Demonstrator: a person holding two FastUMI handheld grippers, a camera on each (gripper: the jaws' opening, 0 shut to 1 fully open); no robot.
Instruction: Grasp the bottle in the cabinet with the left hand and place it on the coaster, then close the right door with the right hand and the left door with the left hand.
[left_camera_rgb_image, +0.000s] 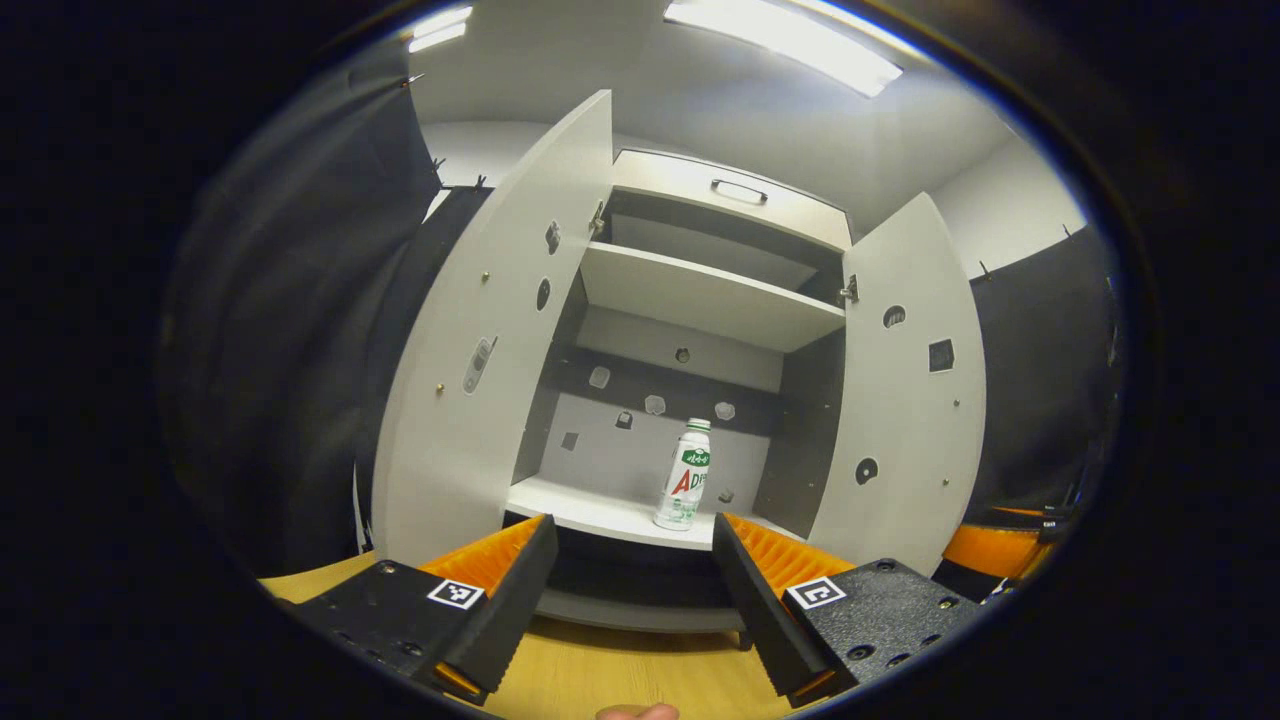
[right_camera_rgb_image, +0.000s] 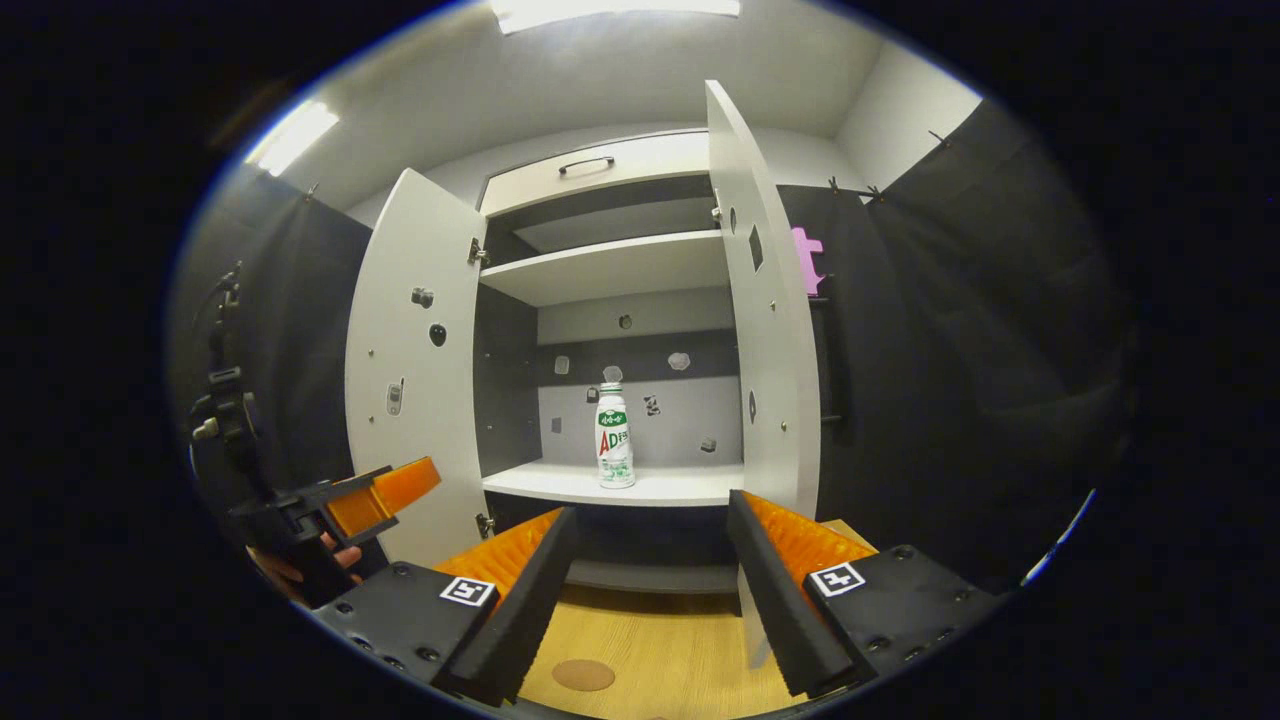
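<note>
Standing upright on the lower shelf (left_camera_rgb_image: 590, 510) of the cabinet (left_camera_rgb_image: 700, 200), the bottle (left_camera_rgb_image: 685, 475) is seen with both doors swung wide open.

Both grippers are held in front of the cabinet, above the wooden desk (right_camera_rgb_image: 660, 650), well apart from the bottle. The left gripper (left_camera_rgb_image: 632, 600) is kept with its fingers spread and nothing between them; same story for the right gripper (right_camera_rgb_image: 650, 590), released and empty. The left door (left_camera_rgb_image: 480, 350) and right door (left_camera_rgb_image: 905, 400) are angled outward on their hinges. A round brown coaster (right_camera_rgb_image: 583, 675) is spotted flat on the desk in the right gripper view, just below the fingers. An empty upper shelf (left_camera_rgb_image: 700, 295) is seen above the bottle.
</note>
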